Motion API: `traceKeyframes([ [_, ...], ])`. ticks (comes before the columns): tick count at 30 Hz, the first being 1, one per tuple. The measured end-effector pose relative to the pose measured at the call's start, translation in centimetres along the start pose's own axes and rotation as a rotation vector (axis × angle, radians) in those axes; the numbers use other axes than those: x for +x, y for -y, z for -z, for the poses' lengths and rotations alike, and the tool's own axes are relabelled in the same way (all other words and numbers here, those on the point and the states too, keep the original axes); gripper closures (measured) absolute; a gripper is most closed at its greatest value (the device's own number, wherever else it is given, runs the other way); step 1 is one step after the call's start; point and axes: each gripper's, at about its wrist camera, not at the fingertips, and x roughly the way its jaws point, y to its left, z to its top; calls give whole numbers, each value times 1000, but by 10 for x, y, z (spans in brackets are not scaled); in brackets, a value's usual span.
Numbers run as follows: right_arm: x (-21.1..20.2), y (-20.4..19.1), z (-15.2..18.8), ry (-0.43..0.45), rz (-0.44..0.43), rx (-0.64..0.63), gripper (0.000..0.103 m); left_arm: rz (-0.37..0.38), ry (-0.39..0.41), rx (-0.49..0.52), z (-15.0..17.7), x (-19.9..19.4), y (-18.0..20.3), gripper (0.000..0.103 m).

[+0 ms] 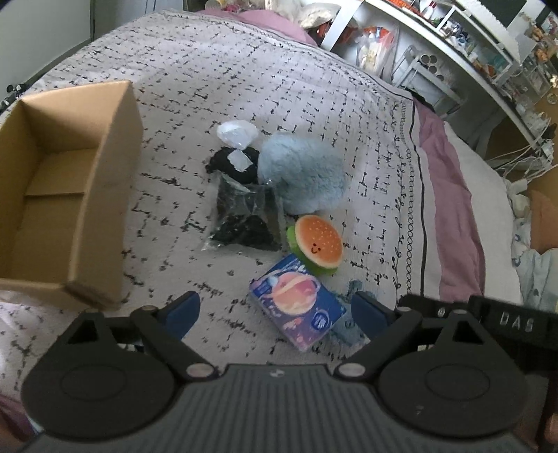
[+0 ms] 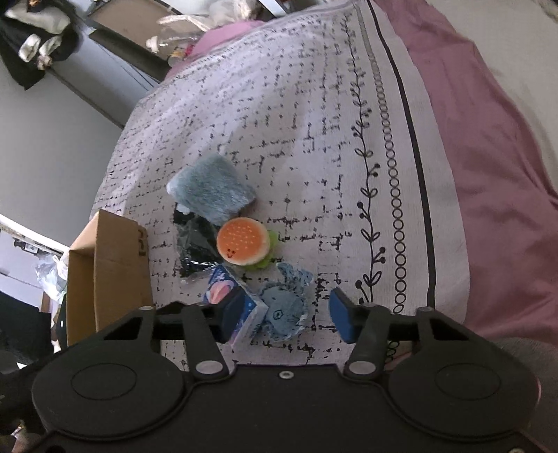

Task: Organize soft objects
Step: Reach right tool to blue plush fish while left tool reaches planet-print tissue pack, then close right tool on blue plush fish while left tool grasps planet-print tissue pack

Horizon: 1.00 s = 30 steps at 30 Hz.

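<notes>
The setting was identified as a lived-in bedroom in a home. A bed was seen, covered with a white quilt printed in black over a mauve sheet, with a pink pillow at its head. White shelving crowded with household clutter was noted alongside, and dark clothing was piled by a grey wall.

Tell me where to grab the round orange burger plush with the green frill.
Grip the round orange burger plush across its domed bun, coming from above. It lies tilted on the patterned bedspread, and the bun's rounded sides look the clearest to pinch. The blue planet-print pack and fluffy blue plush crowd two sides.
</notes>
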Motion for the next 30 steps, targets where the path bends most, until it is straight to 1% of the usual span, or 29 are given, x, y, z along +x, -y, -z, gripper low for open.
traceKeyframes([
  [1, 4, 3, -1, -12, -5, 14, 62, -5, -3, -4, -1, 4, 2, 9],
  [3, 11, 9, -3, -34, -18, 34, 65, -13, -16, -17, -4, 15, 4, 9],
  [6, 20, 14, -6, -60, -27, 43, 65, -20, -35, -39, -6, 28, 7, 11],
  [10, 31, 19, -9, -93, -43, 52, 65, -33, -57, -61, -9, 45, 9, 11],
  [16, 47, 23, -13, -154, -68, 41, 65, -88, -109, -62, -6, 65, 11, 12],
  [17, 48, 23, -13, -164, -71, 38, 65, -95, -115, -59, -5, 66, 10, 13],
  [19, 53, 21, -14, -177, -73, 31, 65, -105, -130, -58, -2, 68, 8, 24],
  [22, 59, 17, -13, -206, -84, 10, 65, -116, -140, -62, 0, 68, 4, 35],
  [23, 60, 15, -13, -210, -82, 1, 65, -119, -138, -58, 1, 67, 3, 36],
  [25, 61, 11, -11, -214, -71, -24, 64, -124, -134, -52, 2, 65, 2, 49],
  [26, 61, 10, -11, -218, -69, -32, 64, -121, -131, -56, 3, 64, 0, 50],
  [30, 67, 4, -11, -237, -47, -55, 52, -103, -112, -73, 4, 58, -6, 52],
])
